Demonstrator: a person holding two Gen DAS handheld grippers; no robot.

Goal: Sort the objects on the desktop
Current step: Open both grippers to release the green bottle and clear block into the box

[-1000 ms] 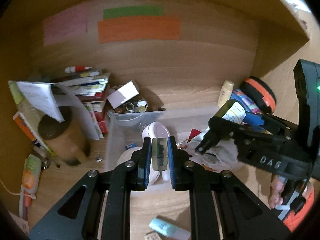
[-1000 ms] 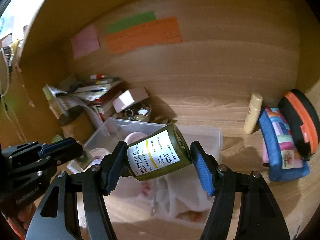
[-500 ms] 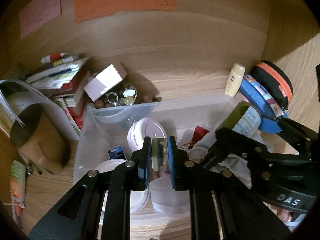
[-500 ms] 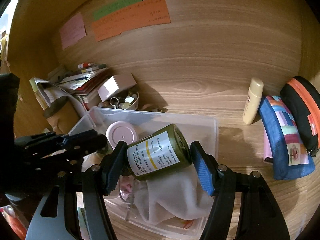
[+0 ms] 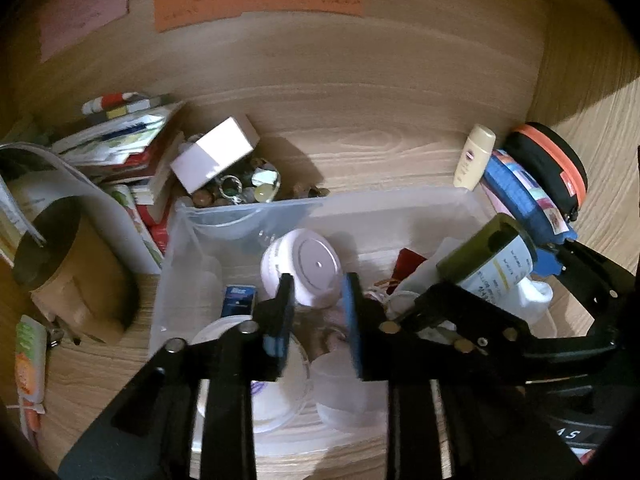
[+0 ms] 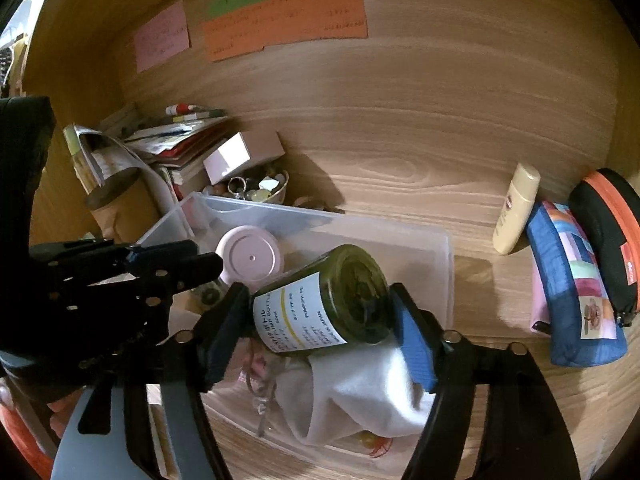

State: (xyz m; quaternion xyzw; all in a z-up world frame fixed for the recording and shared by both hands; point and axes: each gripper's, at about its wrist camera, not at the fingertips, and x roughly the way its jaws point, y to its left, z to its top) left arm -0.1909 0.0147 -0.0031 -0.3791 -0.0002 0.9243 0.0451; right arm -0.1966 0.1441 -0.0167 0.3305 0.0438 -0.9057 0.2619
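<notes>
A clear plastic bin (image 5: 384, 208) (image 6: 448, 256) sits on the wooden desk and holds a pink-lidded jar (image 5: 308, 268) (image 6: 250, 258), a white cloth (image 6: 360, 392) and small items. My left gripper (image 5: 318, 304) is open and empty over the bin's middle, just in front of the jar. My right gripper (image 6: 320, 320) is over the bin's right part with a dark green bottle with a white label (image 6: 324, 300) (image 5: 492, 260) lying between its jaws above the cloth. The jaws look slightly parted from the bottle.
Left of the bin are a brown cup (image 5: 60, 264), stacked books and papers (image 5: 132, 152), a white box (image 5: 216, 152) and a bowl of trinkets (image 5: 240, 192). Right are a cream tube (image 6: 516, 208), a blue pouch (image 6: 576, 288) and a black-orange case (image 6: 608, 232).
My left gripper opened and the small clear item it held is gone from its jaws. Both grippers moved lower over the bin. The green bottle tilted, its end now facing the camera.
</notes>
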